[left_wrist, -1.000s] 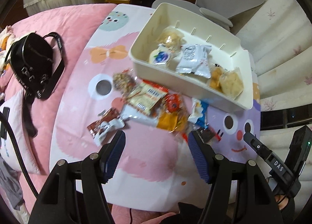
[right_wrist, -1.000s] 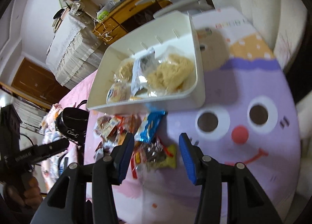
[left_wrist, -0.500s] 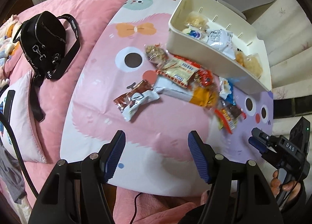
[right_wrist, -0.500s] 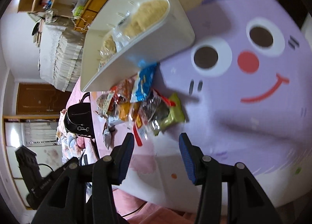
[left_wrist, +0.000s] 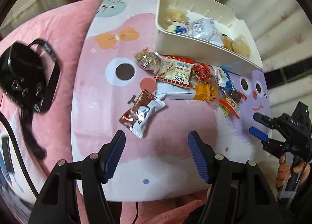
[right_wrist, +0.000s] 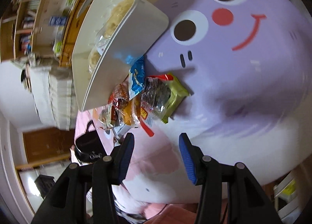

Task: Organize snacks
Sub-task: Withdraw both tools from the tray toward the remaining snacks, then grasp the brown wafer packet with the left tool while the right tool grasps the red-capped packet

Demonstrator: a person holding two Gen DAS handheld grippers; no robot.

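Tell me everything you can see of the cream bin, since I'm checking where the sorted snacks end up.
The cream bin is a rectangular open-topped tub, smooth like plastic, with rounded corners and small pegs along its far inner wall. It sits upright at the far side of the cartoon-printed surface. Inside lie several wrapped snacks: pale pastries in clear wrap, a silvery packet, and a white one with a blue mark. The pile of loose snacks lies against its near wall. Neither gripper touches it.
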